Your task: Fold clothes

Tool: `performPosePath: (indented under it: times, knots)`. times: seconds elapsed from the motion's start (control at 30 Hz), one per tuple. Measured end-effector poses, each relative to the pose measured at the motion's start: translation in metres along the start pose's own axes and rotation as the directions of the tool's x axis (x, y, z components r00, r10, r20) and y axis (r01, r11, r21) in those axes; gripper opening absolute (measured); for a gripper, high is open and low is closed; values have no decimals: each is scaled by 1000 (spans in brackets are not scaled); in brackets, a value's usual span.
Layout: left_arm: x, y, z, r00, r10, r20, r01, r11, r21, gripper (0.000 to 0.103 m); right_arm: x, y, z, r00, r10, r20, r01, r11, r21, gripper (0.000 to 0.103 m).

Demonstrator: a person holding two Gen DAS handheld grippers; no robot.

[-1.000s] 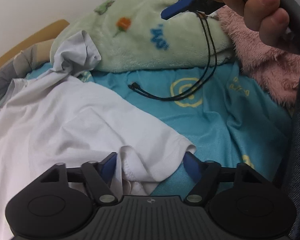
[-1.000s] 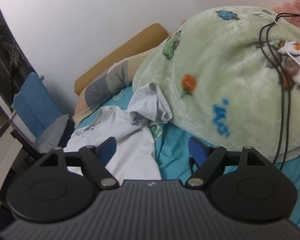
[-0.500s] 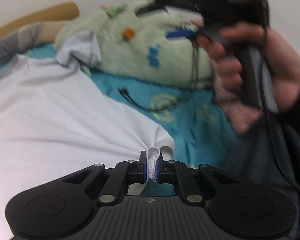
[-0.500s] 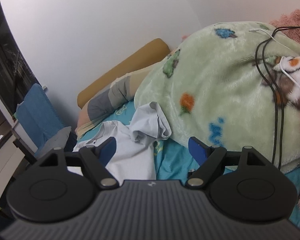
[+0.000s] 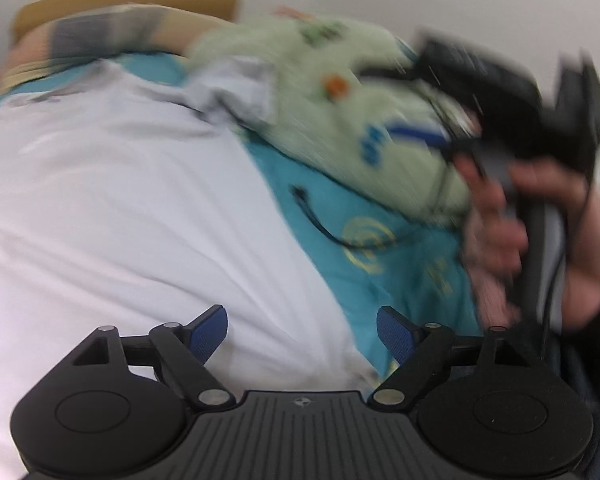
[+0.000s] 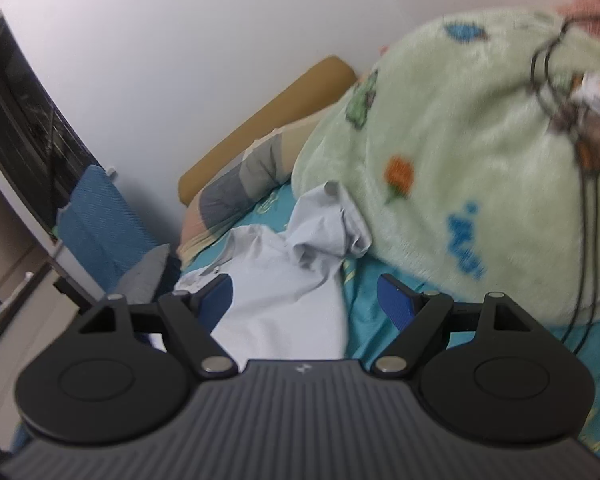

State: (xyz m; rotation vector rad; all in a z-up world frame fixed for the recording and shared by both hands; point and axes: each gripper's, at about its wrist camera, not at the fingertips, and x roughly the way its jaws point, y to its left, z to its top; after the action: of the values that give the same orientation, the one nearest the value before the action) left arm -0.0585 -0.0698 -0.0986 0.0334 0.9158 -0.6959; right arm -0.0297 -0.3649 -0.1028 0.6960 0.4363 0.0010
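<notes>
A white shirt lies spread over the teal bedsheet, with a crumpled sleeve against the green blanket. My left gripper hovers over the shirt's near edge; its jaws are opening, and the cloth lies below them, not pinched. In the right wrist view the same shirt runs under my right gripper, which is open and holds nothing. The right gripper's body shows at the right of the blurred left wrist view, held in a hand.
A green fleece blanket is heaped at the back, with black cables draped over it. A black cable end lies on the sheet. A striped pillow and tan headboard are behind; a blue chair stands off the bed.
The left gripper shut on the shirt's hem, lifted it, then let go and stands wide now; its view has risen and rolled. The right gripper stayed open and barely moved.
</notes>
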Motion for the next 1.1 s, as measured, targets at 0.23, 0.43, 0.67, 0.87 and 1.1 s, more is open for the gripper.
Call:
performPosePath:
  times: [0.23,0.43,0.67,0.87,1.1]
  knots:
    - [-20,48,33,983,122,139,-93,975,-201,92,67,-16,-5,990,91,-108,-64,970,234,84]
    - [-16,83,49,970,162,183,-95,940,-326,92,157,-21,-7,981,99,-170,-41,949,314,86]
    - [-10,133,63,943,247,225,-152,917,-368,94,259,-33,5,993,-9,-118,50,933,356,86]
    - [6,181,73,931,293,219,-169,875,-453,94,313,-13,16,995,-69,-74,87,961,264,86]
    - [-19,209,75,915,309,260,-128,832,-539,93,318,44,24,975,-221,-35,221,975,5,12]
